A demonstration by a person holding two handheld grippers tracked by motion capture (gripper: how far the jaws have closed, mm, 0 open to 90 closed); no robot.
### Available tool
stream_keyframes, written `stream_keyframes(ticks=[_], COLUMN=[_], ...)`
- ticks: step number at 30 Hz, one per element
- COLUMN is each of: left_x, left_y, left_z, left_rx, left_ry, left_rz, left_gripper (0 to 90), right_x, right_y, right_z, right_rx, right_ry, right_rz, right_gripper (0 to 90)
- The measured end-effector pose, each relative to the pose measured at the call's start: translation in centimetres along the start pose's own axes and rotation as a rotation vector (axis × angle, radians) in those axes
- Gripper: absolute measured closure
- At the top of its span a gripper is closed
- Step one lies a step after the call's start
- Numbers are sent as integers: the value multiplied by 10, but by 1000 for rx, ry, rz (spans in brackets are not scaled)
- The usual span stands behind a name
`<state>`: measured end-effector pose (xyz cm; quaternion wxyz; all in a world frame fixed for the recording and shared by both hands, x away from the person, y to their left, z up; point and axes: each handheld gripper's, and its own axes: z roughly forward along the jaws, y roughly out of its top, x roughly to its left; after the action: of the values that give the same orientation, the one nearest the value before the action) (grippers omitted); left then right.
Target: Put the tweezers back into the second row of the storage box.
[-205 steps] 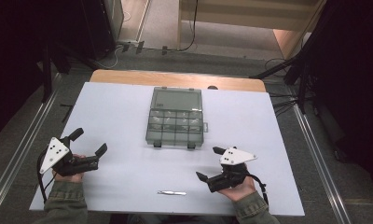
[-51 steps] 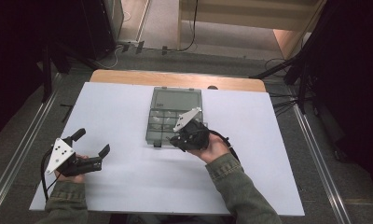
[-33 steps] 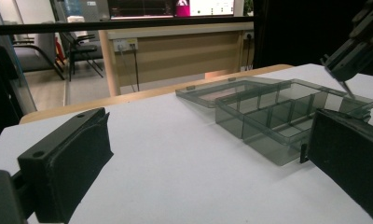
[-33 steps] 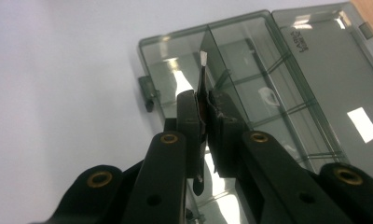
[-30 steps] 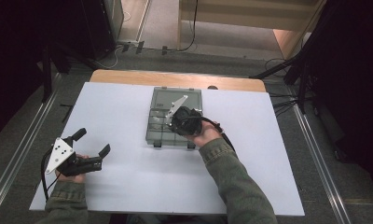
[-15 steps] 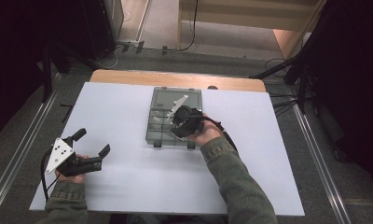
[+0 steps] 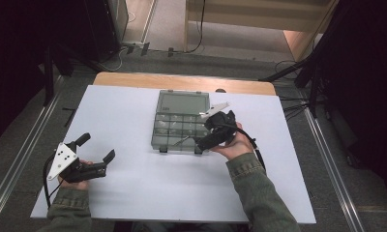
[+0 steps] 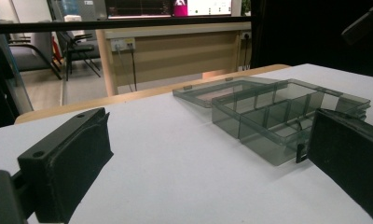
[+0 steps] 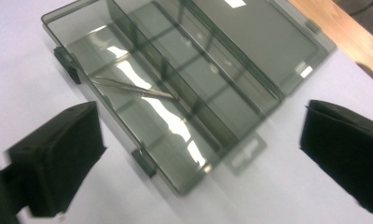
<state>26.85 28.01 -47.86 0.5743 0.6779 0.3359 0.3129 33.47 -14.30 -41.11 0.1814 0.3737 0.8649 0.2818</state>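
Observation:
A smoked clear compartment box (image 7: 168, 126) lies open mid-table, its lid (image 7: 182, 103) folded flat toward the far side. Thin metal tweezers (image 9: 133, 87) rest in the long front compartment, seen as a small glint (image 7: 181, 140) from above. My right gripper (image 7: 205, 131) hovers over the box's front right corner, open, with nothing between its jaws (image 9: 203, 116). My left gripper (image 7: 96, 147) is held low at the table's front left, open and empty (image 8: 212, 126), facing the box (image 8: 278, 116) from a distance.
The white table top (image 7: 133, 188) ends at a wooden strip (image 7: 182, 82) on the far side. Metal rails (image 7: 17, 159) run along both sides of the table. Cables (image 7: 293, 104) lie on the floor at the right.
The tweezers have left the table's front and now lie in the box. My right gripper moved from the front right to the box, then drew back slightly. The left gripper stayed put.

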Motion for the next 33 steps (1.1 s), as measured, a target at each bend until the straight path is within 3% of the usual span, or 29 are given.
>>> stream_keyframes(ticks=[3, 16, 20, 22, 27, 33], left_x=[0, -2, -2, -2, -2, -1], left_y=[0, 1, 1, 1, 1, 1], left_z=[0, -1, -1, -1, -2, -2], left_rx=[-1, 2, 3, 3, 1, -3], left_ry=[0, -6, -1, -2, 0, 2], left_rz=[-3, 1, -3, -1, -4, -6], left_gripper=[0, 0, 0, 0, 0, 0], right_x=[-6, -16, -19, -19, -22, -22], right_y=[-12, -65, -82, -90, -109, -129], right_z=[-9, -41, -47, -50, -53, -53], right_rx=[-26, -93, -120, -110, -142, -202], right_ry=[-4, -24, -16, -32, -50, -35], right_rz=[55, 123, 159, 168, 187, 234], right_gripper=[0, 0, 0, 0, 0, 0])
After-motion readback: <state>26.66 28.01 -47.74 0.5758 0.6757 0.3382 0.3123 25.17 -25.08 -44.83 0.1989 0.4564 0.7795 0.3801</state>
